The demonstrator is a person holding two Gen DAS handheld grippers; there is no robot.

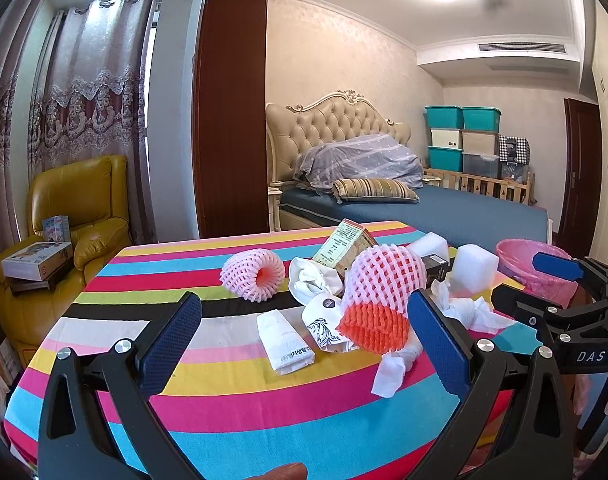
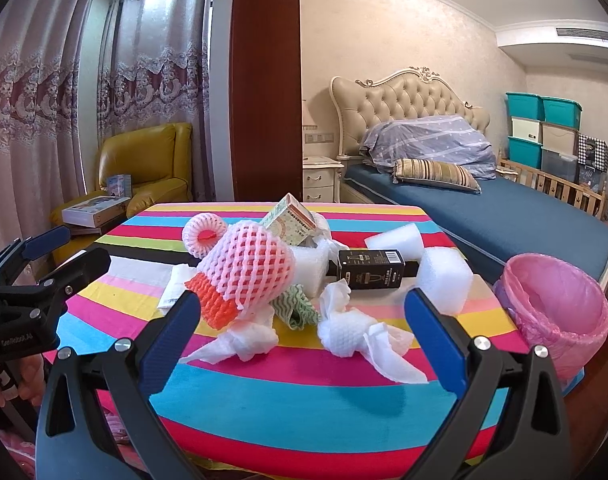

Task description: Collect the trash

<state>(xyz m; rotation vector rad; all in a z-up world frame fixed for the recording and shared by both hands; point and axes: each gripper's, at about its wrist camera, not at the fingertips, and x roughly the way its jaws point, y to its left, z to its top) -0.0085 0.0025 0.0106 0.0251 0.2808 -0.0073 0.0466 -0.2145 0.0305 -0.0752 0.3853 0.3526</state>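
Note:
A heap of trash lies on the striped tablecloth (image 1: 232, 400) (image 2: 288, 404). It holds a pink and orange foam fruit net (image 1: 377, 296) (image 2: 244, 276), a smaller pink net ring (image 1: 252, 274) (image 2: 202, 234), a tan carton (image 1: 345, 246) (image 2: 290, 218), a black box (image 2: 371, 269), white foam blocks (image 1: 473, 266) (image 2: 443, 276), a white paper packet (image 1: 284, 342) and crumpled tissues (image 2: 355, 336). My left gripper (image 1: 304, 344) hovers open before the heap, nothing between its fingers. My right gripper (image 2: 302, 338) also stands open and empty, short of the tissues. A pink-lined bin (image 1: 531, 260) (image 2: 559, 312) sits at the table's right.
A yellow armchair (image 1: 80, 208) with boxes on it stands left of the table by the curtains. Behind are a brown door panel (image 1: 232, 100), a bed (image 2: 503, 208) and stacked storage bins (image 1: 461, 136). A thumb (image 1: 280, 472) shows at the bottom edge.

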